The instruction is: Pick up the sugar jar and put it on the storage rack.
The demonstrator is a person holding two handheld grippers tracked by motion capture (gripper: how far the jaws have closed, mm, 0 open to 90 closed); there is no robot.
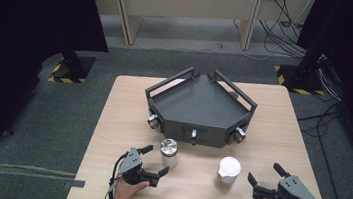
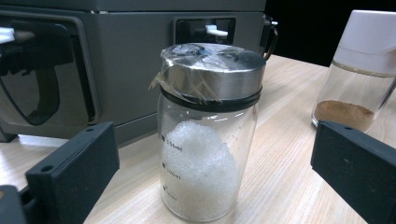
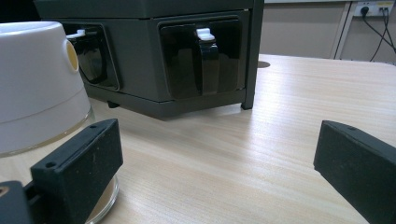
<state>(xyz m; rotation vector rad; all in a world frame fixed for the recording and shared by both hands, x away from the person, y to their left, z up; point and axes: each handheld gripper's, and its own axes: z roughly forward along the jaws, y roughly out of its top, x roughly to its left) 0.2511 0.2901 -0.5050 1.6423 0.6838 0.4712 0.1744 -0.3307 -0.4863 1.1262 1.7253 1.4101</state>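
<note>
Jaws on both grippers are held wide open, with nothing gripped. The left gripper (image 1: pixel 152 160) is aimed at the jar (image 2: pixel 208 130), which stands upright on the surface (image 1: pixel 194 192) just beyond and between its jaws, near the rack (image 1: pixel 199 107); its long axis is vertical. The shaker (image 1: pixel 228 172) is set left of the right gripper (image 1: pixel 264 173), off its line. The left hand is judged nearer for a grasp.
</note>
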